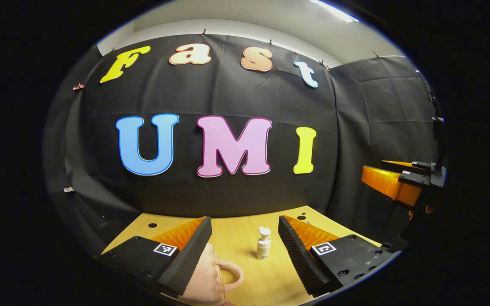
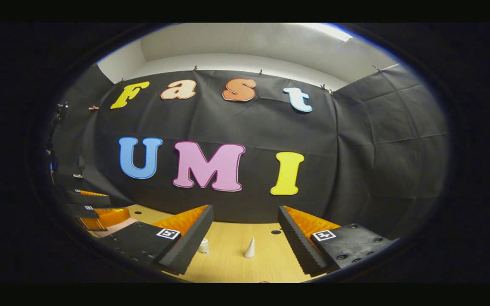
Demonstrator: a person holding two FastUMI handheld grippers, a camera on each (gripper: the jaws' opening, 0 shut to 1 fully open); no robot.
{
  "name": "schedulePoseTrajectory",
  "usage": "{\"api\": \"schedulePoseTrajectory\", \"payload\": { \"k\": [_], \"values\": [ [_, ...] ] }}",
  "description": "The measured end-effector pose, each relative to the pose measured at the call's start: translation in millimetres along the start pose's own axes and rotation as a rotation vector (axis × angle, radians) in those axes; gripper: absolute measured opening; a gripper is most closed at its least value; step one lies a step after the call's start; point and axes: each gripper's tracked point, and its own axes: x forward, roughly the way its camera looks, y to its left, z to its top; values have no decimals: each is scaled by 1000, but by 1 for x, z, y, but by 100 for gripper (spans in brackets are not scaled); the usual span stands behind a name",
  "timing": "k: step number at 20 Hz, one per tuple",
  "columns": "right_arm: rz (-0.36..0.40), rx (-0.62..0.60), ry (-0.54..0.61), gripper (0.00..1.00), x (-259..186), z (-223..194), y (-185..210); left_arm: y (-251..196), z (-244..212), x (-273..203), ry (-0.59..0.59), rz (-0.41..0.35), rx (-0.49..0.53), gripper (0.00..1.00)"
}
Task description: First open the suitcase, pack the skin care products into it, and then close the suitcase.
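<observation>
Both grippers hung spread and empty above the wooden table.
Ahead between the left gripper fingers stood a pump bottle, a pink suitcase under its left finger; the right gripper faced a white cone-shaped item, possibly a tube.

1. In the left gripper view, bare wooden table lies open between the spread fingers, with a small white pump bottle standing upright in the gap.
2. The pink suitcase, handle up, blocks the lower left.
3. In the right gripper view, a white cone-shaped bottle and a small jar stand apart, with free tabletop between them.
</observation>
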Motion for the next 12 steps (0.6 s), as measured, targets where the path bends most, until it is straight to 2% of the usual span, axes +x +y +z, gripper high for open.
{"api": "schedulePoseTrajectory", "payload": {
  "k": [3,8,12],
  "values": [
    [58,-20,-7,96,9,-5,-3,-7,-16,13,32,15,-20,99],
    [121,26,15,96,25,-26,-23,-11,-71,48,234,62,-105,99],
    [151,57,8,94,31,-40,-40,-3,-118,66,387,114,-105,99]
  ]
}}
